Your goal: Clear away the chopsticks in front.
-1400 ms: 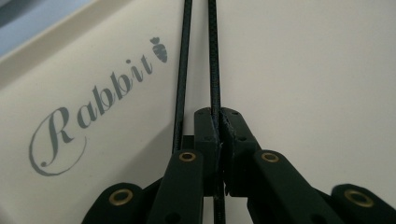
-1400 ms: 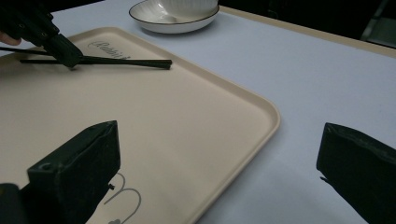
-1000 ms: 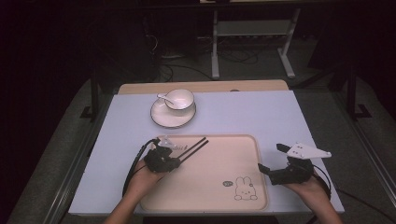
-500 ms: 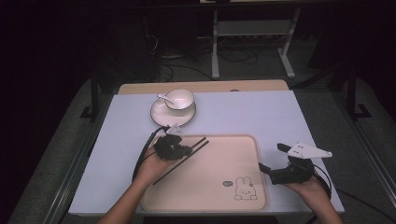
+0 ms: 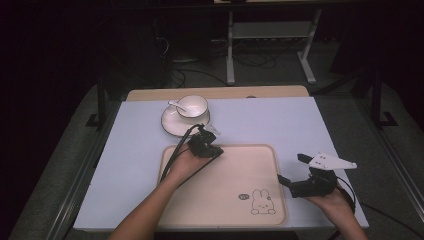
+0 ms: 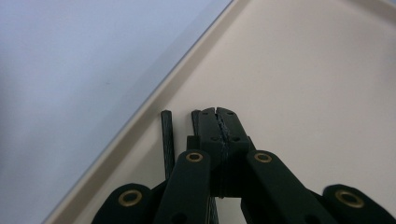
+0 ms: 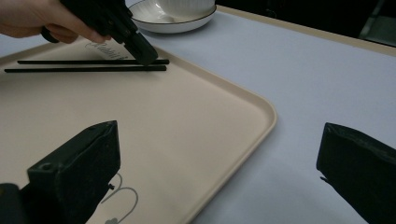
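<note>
Two slim black chopsticks [image 7: 88,65] lie on the smooth beige tray [image 5: 260,155]; left gripper [image 5: 216,149] jaws closed empty, right gripper [image 5: 290,170] agape.

chopsticks [image 7: 88,65]: 2 | tray [image 5: 250,165]: 1 | cup [image 5: 193,106]: 1 | saucer [image 5: 172,121]: 1 | spoon [image 5: 176,105]: apparently 1

Black chopsticks [image 7: 88,65] on beige tray [image 5: 260,165] (bunny print)

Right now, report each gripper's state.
Left gripper: shut, tips down at the chopsticks on the tray; whether it pinches one cannot be told.
Right gripper: open, holding nothing.
</note>
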{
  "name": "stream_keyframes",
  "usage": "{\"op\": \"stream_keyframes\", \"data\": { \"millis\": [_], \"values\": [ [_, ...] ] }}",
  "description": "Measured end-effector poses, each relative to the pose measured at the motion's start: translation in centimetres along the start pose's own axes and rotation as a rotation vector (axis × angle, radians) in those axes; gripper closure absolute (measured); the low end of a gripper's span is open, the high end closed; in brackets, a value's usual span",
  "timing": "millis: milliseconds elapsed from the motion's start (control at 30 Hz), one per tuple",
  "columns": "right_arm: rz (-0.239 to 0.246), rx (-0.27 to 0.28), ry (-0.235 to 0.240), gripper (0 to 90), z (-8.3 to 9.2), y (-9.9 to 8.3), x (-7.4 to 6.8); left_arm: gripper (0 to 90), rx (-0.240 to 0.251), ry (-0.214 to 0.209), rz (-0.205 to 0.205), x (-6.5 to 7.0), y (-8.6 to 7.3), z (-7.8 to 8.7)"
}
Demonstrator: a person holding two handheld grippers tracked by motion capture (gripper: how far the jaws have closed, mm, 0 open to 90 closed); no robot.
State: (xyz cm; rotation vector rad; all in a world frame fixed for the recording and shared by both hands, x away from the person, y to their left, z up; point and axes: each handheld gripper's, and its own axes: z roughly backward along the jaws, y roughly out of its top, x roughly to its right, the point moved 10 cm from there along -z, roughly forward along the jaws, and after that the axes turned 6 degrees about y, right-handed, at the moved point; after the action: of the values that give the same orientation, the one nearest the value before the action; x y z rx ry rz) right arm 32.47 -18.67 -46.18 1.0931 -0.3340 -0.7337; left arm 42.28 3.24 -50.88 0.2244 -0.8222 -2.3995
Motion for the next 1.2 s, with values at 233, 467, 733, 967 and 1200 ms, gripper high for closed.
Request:
{"op": "stream_keyframes", "data": {
  "millis": [233, 467, 733, 967, 1200],
  "values": [
    [-0.001, 0.002, 0.002, 0.0, 0.0, 0.0, 0.0, 89.7, 0.002, 0.016, 0.014, -0.6, 0.0, -0.6],
    [-0.002, -0.001, 0.001, 0.0, 0.0, 0.0, 0.0, 89.7, 0.005, 0.04, 0.038, -1.8, -0.5, 0.0],
    [-0.002, 0.0, 0.001, 0.0, 0.0, 0.0, 0.1, 89.6, -0.002, 0.064, 0.073, -3.3, -2.1, 1.1],
    [-0.001, -0.001, 0.0, 0.0, 0.0, 0.0, 0.1, 89.6, -0.003, 0.087, 0.111, -4.7, -3.8, 2.5],
    [-0.002, -0.004, -0.002, 0.0, 0.0, -0.1, 0.1, 89.6, 0.0, 0.102, 0.146, -5.6, -5.6, 3.9]
  ]
}}
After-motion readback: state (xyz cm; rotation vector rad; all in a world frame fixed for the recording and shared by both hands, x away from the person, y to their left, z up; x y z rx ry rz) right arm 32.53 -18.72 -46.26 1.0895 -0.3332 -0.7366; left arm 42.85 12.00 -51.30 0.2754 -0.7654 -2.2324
